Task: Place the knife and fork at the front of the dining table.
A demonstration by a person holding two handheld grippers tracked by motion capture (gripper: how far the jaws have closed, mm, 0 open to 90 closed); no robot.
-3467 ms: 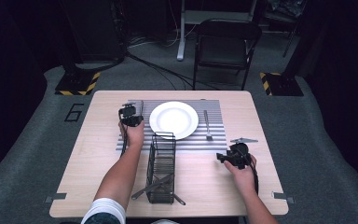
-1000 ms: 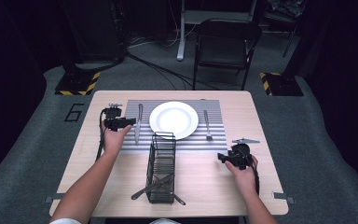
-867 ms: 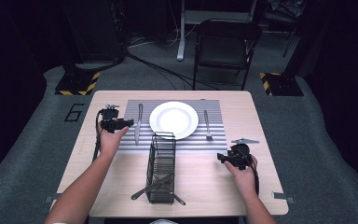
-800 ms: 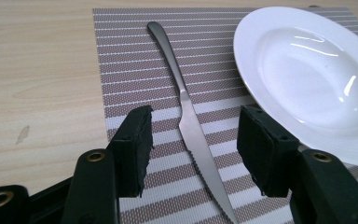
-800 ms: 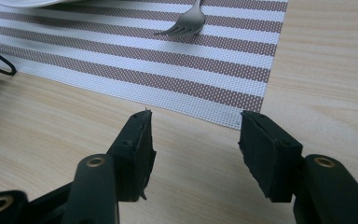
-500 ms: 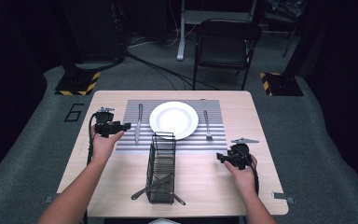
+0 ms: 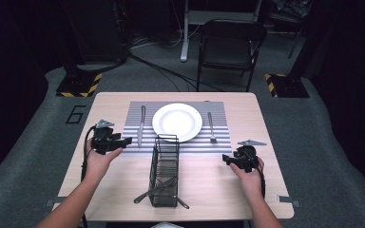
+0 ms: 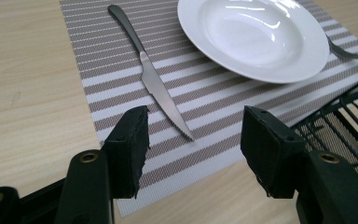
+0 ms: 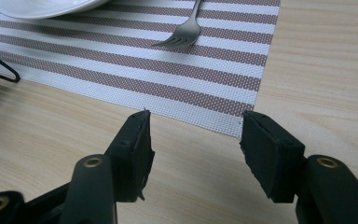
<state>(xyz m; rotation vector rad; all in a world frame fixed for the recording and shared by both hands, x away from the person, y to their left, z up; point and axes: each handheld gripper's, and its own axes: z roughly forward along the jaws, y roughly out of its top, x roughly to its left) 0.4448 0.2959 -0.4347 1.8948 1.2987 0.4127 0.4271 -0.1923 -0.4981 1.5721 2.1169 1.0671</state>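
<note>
Hovering off the placemat's edges, both grippers' jaws gape empty, seemingly over bare table.

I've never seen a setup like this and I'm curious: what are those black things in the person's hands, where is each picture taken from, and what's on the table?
A person sits at a wooden table and holds a hand-held claw in each hand: the left claw and the right claw. One picture looks down from above the person. The other two come from small cameras riding on each claw, looking out between its two black jaws. On the table lies a striped placemat with a white plate, a knife to its left and a fork to its right. In front stands a wire basket with more cutlery. Both claws are open and hold nothing.
</note>
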